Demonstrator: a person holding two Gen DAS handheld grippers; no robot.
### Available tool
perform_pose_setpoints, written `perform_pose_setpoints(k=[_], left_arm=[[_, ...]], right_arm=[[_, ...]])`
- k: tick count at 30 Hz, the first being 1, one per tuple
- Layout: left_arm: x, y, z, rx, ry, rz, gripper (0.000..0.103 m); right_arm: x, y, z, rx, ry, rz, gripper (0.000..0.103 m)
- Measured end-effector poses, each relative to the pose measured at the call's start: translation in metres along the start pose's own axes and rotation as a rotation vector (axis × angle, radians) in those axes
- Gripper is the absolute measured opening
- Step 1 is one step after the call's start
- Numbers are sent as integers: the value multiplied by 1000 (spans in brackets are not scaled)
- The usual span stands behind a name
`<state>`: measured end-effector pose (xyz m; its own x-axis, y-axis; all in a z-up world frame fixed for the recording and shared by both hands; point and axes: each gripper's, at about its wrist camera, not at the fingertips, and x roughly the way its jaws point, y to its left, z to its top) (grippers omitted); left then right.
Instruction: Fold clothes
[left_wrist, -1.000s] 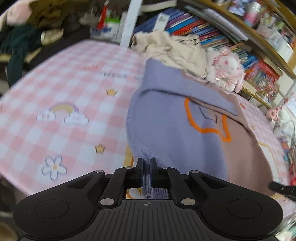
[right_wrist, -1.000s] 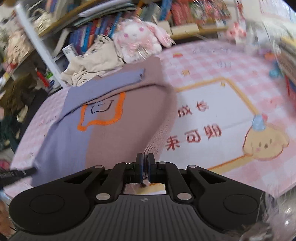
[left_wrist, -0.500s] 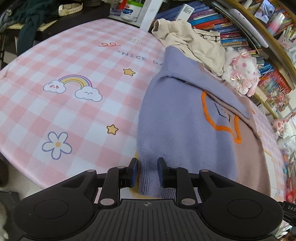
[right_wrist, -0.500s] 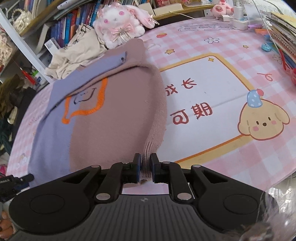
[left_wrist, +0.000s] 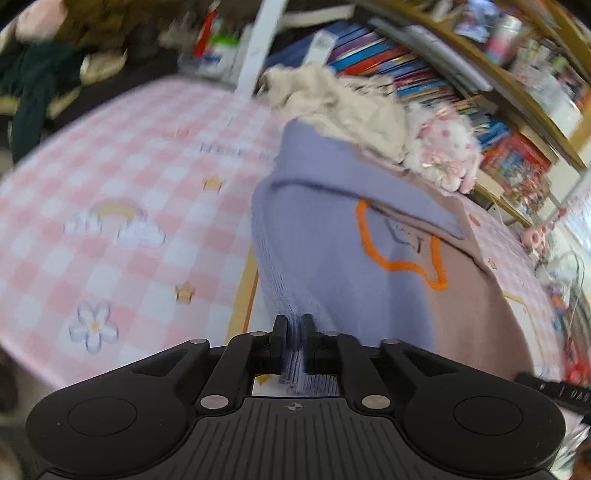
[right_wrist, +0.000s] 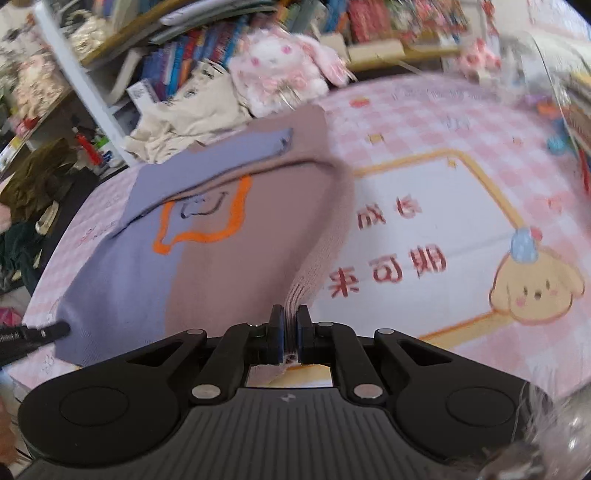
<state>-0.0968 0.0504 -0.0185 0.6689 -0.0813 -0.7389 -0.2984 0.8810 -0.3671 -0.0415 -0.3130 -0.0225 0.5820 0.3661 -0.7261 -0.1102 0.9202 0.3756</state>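
Pinching the near hem of the sweater (left_wrist: 332, 258), the left gripper (left_wrist: 293, 339) is clamped on its lilac corner and the right gripper (right_wrist: 290, 332) on its mauve corner, both at the near edge of the table (left_wrist: 110, 206). Beyond them the sweater lies across the pink checked cloth, one lilac sleeve (right_wrist: 221, 162) folded over its chest. A crumpled beige garment (left_wrist: 340, 107) and a plush rabbit (right_wrist: 284, 62) crowd its far end against the bookshelf (left_wrist: 424, 74).
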Motion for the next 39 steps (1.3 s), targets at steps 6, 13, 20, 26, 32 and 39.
perform_pose_setpoints(k=[6,13,20,26,32,39], left_arm=[[12,35,-12,-228,63,-76,27],[25,59,-22,-486,84,-195,27],[33,65,-25,-577,110,-242,28],[32,72,-23,-580,123,-249,28],[33,72,-21,-572,131,-247,27],[29,68,-20,-479,147,-196,4]], right_arm=[[9,-20,0,152,62,30,29],[21,-33,-8,356,156,167,35],[17,-47,3,429,83,128,36],[20,-57,5,433,110,148,35],[19,-50,-5,409,117,165,29],[11,-57,-11,427,103,114,7]])
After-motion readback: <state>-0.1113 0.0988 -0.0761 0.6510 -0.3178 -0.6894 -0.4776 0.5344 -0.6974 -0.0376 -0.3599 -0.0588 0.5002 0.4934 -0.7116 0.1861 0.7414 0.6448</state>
